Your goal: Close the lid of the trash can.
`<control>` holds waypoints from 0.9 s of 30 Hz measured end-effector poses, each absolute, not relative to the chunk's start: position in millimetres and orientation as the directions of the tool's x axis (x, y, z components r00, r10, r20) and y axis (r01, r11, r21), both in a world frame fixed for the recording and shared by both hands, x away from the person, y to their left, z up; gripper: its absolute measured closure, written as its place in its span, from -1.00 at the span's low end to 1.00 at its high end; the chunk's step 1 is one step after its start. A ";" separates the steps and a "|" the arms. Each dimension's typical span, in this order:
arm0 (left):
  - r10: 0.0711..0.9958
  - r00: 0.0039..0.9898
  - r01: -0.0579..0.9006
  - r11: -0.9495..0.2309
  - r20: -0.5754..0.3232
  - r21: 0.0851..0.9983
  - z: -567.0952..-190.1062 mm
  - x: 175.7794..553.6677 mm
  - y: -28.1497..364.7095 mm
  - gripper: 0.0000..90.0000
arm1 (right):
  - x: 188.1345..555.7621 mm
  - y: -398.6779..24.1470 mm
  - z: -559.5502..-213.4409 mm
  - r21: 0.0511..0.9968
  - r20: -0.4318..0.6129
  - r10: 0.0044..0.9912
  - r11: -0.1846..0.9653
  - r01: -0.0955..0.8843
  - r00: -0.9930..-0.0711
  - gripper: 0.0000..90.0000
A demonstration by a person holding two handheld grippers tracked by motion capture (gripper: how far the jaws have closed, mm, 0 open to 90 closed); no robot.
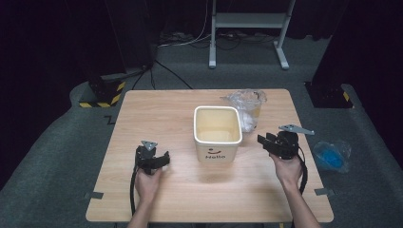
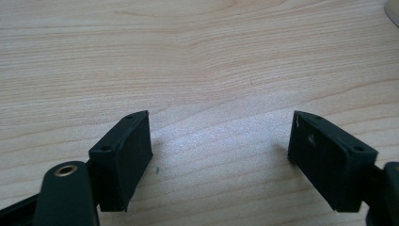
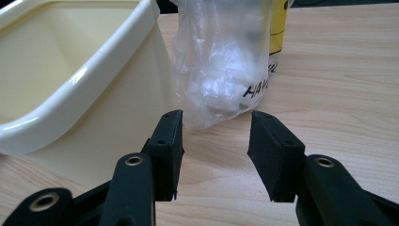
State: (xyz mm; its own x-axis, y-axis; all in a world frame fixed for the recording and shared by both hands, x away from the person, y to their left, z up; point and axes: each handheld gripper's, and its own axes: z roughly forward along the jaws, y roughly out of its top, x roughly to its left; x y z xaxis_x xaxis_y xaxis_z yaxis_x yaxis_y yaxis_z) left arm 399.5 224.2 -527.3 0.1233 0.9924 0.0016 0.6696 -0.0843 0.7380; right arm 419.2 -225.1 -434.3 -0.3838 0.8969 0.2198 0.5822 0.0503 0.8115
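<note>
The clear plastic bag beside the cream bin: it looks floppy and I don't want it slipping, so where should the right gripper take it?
Probably the crumpled upper part of the clear plastic bag, approached from the right gripper's own side. The cream bin blocks its other flank, and the film gathers there.

My left gripper [image 1: 153, 158] sits lower left of centre in the high view, low over the table, jaws spread wide with nothing between. My right gripper [image 1: 278, 142], right of centre, is angled toward upper left, jaws partly apart, empty.
</note>
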 end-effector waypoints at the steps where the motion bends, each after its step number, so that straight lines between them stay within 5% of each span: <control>1: 0.992 0.123 0.669 -0.084 0.002 0.738 -527.3 399.5 224.2 -0.51 | 419.2 -225.3 -435.5 0.809 0.226 0.896 0.047 0.586 -0.383 0.22; 27: 0.993 0.122 0.669 -0.084 0.003 0.738 -527.3 399.5 224.2 -0.51 | 420.1 -227.4 -470.8 0.777 0.207 0.910 0.070 0.625 -0.359 0.22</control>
State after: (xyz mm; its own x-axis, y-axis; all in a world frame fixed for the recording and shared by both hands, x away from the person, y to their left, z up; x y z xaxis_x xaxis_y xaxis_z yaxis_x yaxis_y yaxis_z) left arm 399.5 224.2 -527.3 0.1218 0.9926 0.0025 0.6693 -0.0840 0.7382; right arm 420.1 -227.4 -470.8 -0.3594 0.9099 0.2071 0.6253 0.0701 0.7772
